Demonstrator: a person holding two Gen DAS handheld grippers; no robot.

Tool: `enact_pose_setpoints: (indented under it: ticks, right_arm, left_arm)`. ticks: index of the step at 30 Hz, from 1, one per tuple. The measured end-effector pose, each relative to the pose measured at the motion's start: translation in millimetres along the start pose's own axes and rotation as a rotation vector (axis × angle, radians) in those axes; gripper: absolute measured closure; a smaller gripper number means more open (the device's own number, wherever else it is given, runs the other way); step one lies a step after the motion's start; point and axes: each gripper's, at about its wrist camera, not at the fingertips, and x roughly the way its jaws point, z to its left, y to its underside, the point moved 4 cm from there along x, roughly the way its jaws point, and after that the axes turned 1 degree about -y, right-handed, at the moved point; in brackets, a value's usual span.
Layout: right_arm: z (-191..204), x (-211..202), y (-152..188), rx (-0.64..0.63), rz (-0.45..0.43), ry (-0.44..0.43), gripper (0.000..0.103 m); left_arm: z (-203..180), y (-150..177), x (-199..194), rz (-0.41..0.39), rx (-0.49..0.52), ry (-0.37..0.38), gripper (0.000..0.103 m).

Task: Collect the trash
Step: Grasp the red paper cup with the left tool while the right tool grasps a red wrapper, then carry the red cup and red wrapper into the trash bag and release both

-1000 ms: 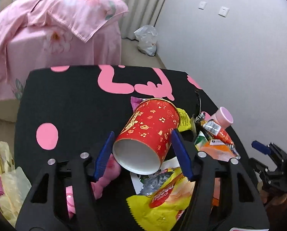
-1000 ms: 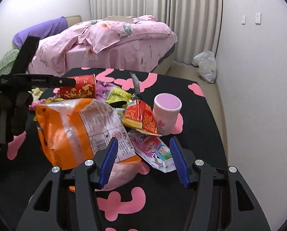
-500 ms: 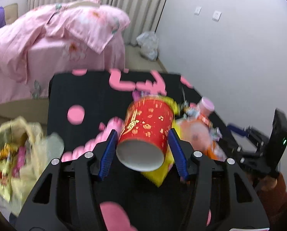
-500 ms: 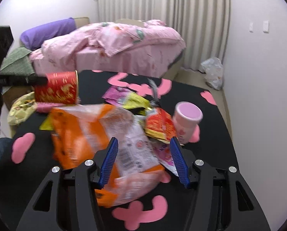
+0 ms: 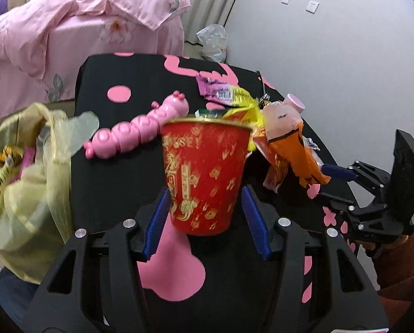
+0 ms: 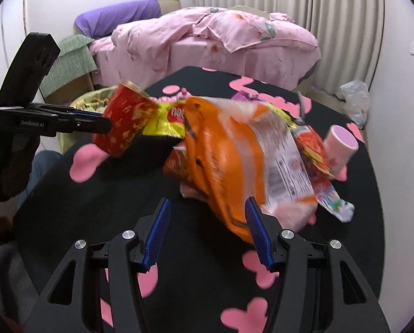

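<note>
My left gripper (image 5: 205, 204) is shut on a red paper cup (image 5: 204, 174) with gold print and holds it upright above the black table (image 5: 104, 183); the cup also shows in the right wrist view (image 6: 123, 122). A yellow-green trash bag (image 5: 26, 172) with wrappers inside hangs at the table's left edge. My right gripper (image 6: 207, 213) stands wide open; an orange snack bag (image 6: 234, 161) lies against its right finger (image 6: 255, 222), not pinched. More wrappers and a pink cup (image 6: 341, 144) lie behind it.
A pink caterpillar toy (image 5: 140, 127) lies on the table between the trash bag and the wrapper pile (image 5: 231, 97). A bed with pink bedding (image 6: 207, 41) stands beyond the table. A white plastic bag (image 5: 213, 41) sits on the floor by the curtain.
My left gripper lifted the red cup off the pile, turned it upright and carried it left, bringing the trash bag into view. The right gripper moved left; the orange bag shifted toward its right finger.
</note>
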Motion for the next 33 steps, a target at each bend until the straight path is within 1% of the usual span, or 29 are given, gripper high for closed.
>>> enact_pose_setpoints:
  ticks: [2, 3, 6, 9, 10, 11, 13, 14, 17, 19, 20, 21, 22, 23, 26, 30, 33]
  right_arm:
    - [-8.1, -10.1, 1.9, 0.026, -0.016, 0.031, 0.050]
    - [-15.9, -17.1, 1.8, 0.058, -0.036, 0.051, 0.050]
    - [-47.1, -25.2, 1.1, 0.199, -0.076, 0.115, 0.050]
    - [-79.5, -11.8, 4.2, 0.354, -0.091, 0.139, 0.050]
    - [-88.9, -3.1, 4.1, 0.391, -0.086, 0.147, 0.050]
    - [-96.2, 3.9, 0.4, 0.398, -0.091, 0.159, 0.050]
    - [-107.0, 13.1, -13.2, 0.361, -0.114, 0.211, 0.050]
    - [-110.0, 17.5, -22.8, 0.328, -0.128, 0.220, 0.050]
    - [-115.6, 35.6, -48.3, 0.258, -0.146, 0.194, 0.050]
    - [-118.1, 51.0, -58.0, 0.231, -0.128, 0.177, 0.051]
    - [-117.6, 60.2, -60.6, 0.213, -0.103, 0.174, 0.059]
    - [-116.9, 67.5, -60.8, 0.199, -0.077, 0.172, 0.074]
    - [-114.7, 76.6, -59.6, 0.183, -0.039, 0.159, 0.079]
    - [-112.5, 80.8, -57.6, 0.178, -0.019, 0.153, 0.079]
    - [-105.8, 72.0, -50.2, 0.183, -0.039, 0.150, 0.081]
    - [-93.2, 41.0, -40.5, 0.194, -0.080, 0.130, 0.081]
    - [-82.3, 15.4, -35.0, 0.162, -0.113, 0.157, 0.081]
  left_arm:
    - [2.5, 5.2, 1.0, 0.001, -0.020, 0.008, 0.052]
    - [3.2, 6.9, 1.5, 0.000, -0.029, 0.012, 0.052]
    - [2.7, 11.8, 1.8, -0.003, -0.043, 0.038, 0.052]
    - [0.5, 10.6, -3.1, -0.022, -0.043, 0.050, 0.052]
    - [-0.2, 9.6, -5.7, -0.031, -0.039, 0.047, 0.052]
    - [0.0, 7.2, -10.0, -0.048, -0.034, 0.040, 0.052]
    - [2.7, 2.1, -14.6, -0.066, -0.038, 0.026, 0.052]
    - [5.1, -0.6, -15.6, -0.071, -0.044, 0.020, 0.052]
    - [14.2, -7.8, -16.5, -0.087, -0.090, 0.010, 0.052]
    - [18.5, -11.2, -14.5, -0.090, -0.117, 0.003, 0.051]
    - [20.2, -12.8, -13.7, -0.093, -0.128, 0.000, 0.051]
    - [21.2, -14.2, -12.7, -0.096, -0.135, -0.004, 0.051]
    - [22.6, -15.8, -11.3, -0.098, -0.142, -0.008, 0.050]
    - [24.6, -16.9, -9.8, -0.097, -0.150, -0.013, 0.050]
    - [31.2, -20.2, -4.3, -0.088, -0.181, -0.017, 0.048]
    - [35.7, -28.6, 2.1, -0.075, -0.224, -0.003, 0.048]
    - [32.9, -38.5, 5.8, -0.080, -0.207, -0.018, 0.046]
